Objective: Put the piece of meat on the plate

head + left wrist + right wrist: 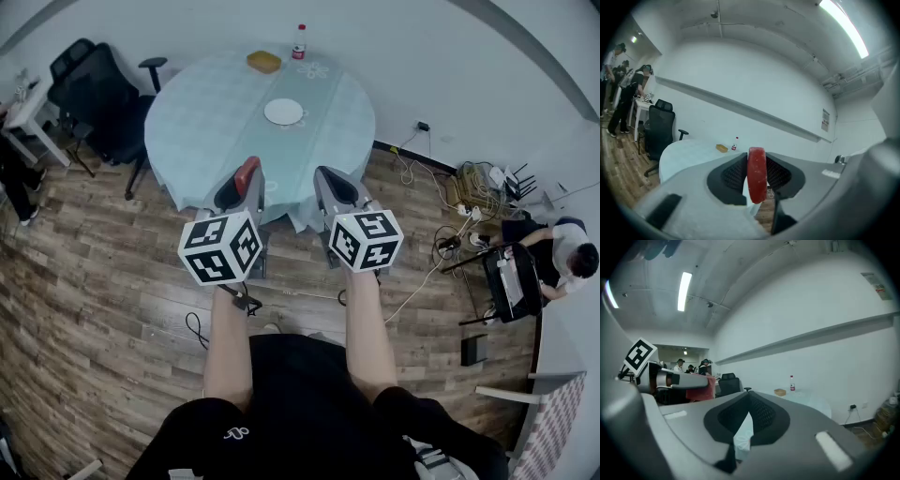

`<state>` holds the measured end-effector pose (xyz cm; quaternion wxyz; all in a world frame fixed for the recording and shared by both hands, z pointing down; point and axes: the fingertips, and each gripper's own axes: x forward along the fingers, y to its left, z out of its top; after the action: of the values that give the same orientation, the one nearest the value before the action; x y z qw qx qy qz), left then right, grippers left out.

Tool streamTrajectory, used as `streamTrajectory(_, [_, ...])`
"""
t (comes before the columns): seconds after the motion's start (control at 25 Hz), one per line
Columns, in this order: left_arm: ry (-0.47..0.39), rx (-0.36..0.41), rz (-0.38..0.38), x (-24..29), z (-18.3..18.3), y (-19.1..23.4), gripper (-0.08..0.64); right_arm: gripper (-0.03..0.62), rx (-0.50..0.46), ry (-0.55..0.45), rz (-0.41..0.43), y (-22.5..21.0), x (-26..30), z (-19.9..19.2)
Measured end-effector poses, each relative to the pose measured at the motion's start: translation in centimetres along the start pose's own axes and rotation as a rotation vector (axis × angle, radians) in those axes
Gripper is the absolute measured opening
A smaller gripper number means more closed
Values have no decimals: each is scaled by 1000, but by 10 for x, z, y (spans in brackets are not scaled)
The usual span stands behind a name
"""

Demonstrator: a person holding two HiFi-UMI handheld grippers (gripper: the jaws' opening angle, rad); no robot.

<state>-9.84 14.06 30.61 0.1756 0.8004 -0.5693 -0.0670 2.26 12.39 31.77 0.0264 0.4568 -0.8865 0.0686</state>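
Presently the piece of meat [757, 173] is clamped on edge between the pads of the left gripper [244, 190], which is closed on its two flat faces. It is carried level in the air, well short of the round bench [206, 112]. The right gripper [750, 397] is seen with its jaws together and nothing between them. The white plate [283, 112] is found near the middle of the bench, with a bottle [299, 42] and a yellow box [263, 62] beyond it.

The meat is judged to be light and fairly stiff, since the slab is kept upright without sagging. Its red surface looks smooth and may be slippery. A hold across the broad faces, near the middle, is judged the safest.
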Motion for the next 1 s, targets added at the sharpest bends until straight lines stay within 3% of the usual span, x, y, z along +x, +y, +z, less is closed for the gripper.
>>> streamTrajectory(0.28, [0,-35,-1,-1,-1,30,94,9,26,-4,-31,12,19,-8])
streamTrajectory(0.48, [3,-111,-9,8,-8,50,94,9,-4,43,-57,6,18,-21])
streamTrajectory(0.68, [35,-143,-39,31,-26,48,94,9,24,70,-123,-30,12,-35])
streamTrajectory(1.0, [76,-161,-63,117,-43,53,94,9,78,85,-80,-95,76,-55])
